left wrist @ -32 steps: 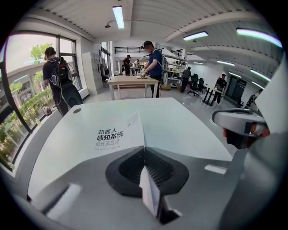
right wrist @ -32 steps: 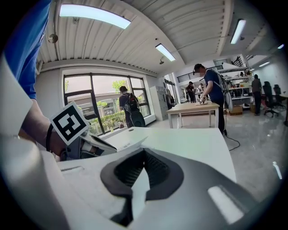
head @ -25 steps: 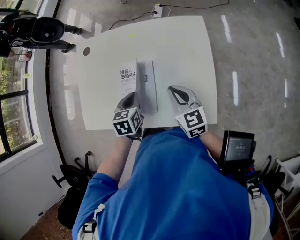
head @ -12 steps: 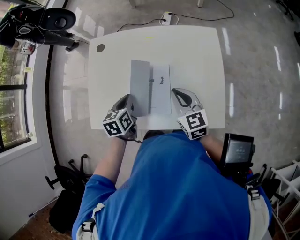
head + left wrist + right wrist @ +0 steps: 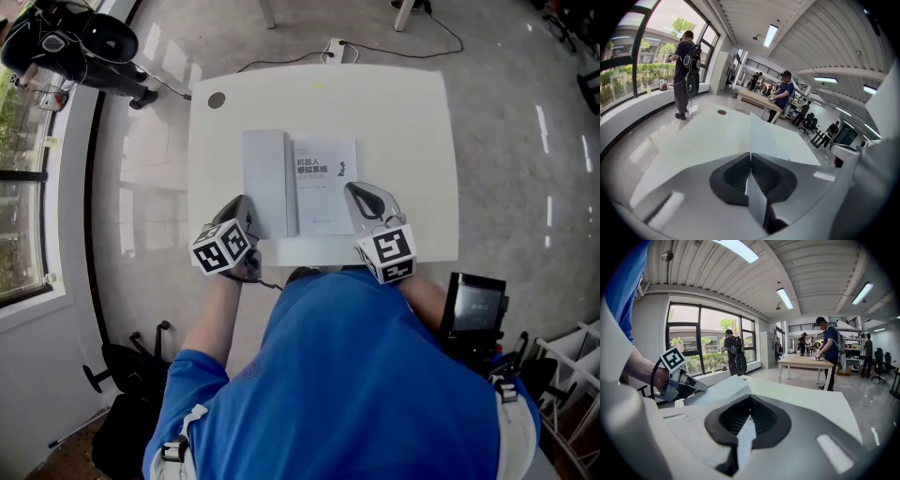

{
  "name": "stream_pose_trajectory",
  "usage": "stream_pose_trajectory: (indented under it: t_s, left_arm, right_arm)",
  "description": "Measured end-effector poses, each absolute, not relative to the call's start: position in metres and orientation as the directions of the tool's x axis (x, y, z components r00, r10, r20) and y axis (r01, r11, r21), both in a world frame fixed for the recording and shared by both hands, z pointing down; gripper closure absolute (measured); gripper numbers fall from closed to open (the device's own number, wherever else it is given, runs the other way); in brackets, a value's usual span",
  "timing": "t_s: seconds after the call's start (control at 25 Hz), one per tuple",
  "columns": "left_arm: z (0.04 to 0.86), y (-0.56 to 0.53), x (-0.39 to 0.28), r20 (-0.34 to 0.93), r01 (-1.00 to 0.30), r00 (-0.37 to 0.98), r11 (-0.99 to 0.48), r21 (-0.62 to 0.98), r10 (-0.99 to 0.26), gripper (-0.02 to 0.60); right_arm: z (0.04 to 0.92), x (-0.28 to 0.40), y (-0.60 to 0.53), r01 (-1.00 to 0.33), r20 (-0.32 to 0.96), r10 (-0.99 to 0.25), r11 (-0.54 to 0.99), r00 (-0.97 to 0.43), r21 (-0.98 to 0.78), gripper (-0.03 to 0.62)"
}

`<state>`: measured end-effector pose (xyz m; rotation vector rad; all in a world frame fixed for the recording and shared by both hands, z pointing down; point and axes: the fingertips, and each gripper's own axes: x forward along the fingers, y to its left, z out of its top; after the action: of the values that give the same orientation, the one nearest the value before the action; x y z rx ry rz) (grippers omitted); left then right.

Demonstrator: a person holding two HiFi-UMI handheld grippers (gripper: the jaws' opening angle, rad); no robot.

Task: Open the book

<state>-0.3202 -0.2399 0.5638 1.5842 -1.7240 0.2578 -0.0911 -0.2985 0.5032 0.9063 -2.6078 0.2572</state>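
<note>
The book lies open on the white table. Its grey cover is turned out to the left, and the title page with dark print faces up on the right. My left gripper is at the cover's near left corner. In the left gripper view the cover's edge runs straight out of the meeting tips of that gripper, whose jaws are just starting to part. My right gripper rests by the page's near right corner, shut and empty, as the right gripper view also shows.
A round cable hole sits at the table's far left corner. On the floor beyond it lies a power strip. A black device stands at my right. Several people and a wooden table fill the room behind.
The cover has swung from above the book over to the left and now lies open, showing the title page. My left gripper moved left with it. My right gripper shifted slightly.
</note>
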Motion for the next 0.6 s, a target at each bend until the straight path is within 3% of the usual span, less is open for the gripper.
stream_pose_trajectory:
  t_s: [0.6]
  left_arm:
    - [0.616, -0.221, -0.397, 0.702, -0.927, 0.086, 0.201, 0.316, -0.707, 0.565]
  right_arm:
    - [0.511, -0.124, -0.271, -0.701, 0.443, -0.630, 0.713, -0.638, 0.003, 0.591]
